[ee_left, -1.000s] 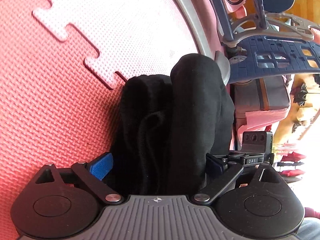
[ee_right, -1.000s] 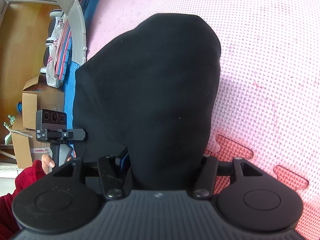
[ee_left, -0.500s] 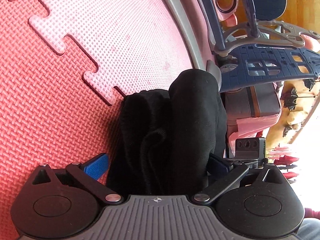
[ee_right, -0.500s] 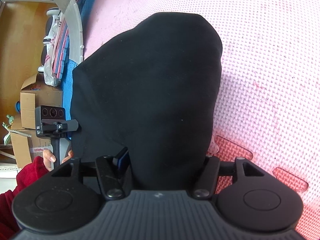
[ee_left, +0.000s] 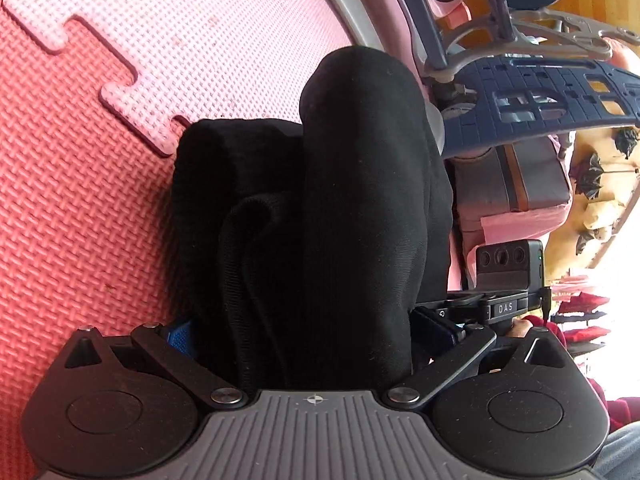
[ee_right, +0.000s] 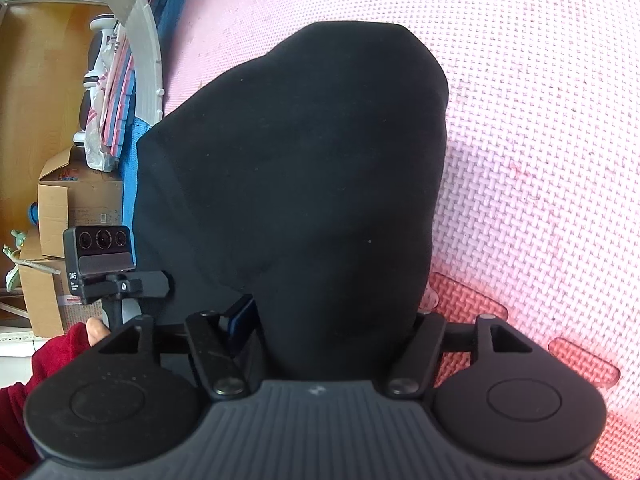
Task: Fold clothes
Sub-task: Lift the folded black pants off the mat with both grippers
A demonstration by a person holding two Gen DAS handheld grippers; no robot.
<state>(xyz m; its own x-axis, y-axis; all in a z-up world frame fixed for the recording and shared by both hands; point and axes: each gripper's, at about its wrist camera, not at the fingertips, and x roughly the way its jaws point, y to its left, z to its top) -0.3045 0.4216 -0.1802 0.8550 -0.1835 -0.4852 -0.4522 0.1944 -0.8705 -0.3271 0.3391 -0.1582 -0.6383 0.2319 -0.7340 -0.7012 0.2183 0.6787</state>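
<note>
Both tools are closed on the black knit garment (ee_left: 360, 208): the left tool (ee_left: 304, 344) pinches several bunched layers, the right tool (ee_right: 336, 332) a smooth broad fold. The cloth hangs between them above the pink and red foam puzzle-mat floor (ee_right: 540, 160). I judge a fold is being carried; next it needs lowering flat. The mat is open on the right; the grey curved frame (ee_left: 344, 4) limits the far side.

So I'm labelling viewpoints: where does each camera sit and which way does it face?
Left wrist: on the left gripper, facing along its fingers at bunched black garment over foam mat.
Right wrist: on the right gripper, facing the same garment; a red sleeve shows.
Shared: garment, mat, each other's gripper.
</note>
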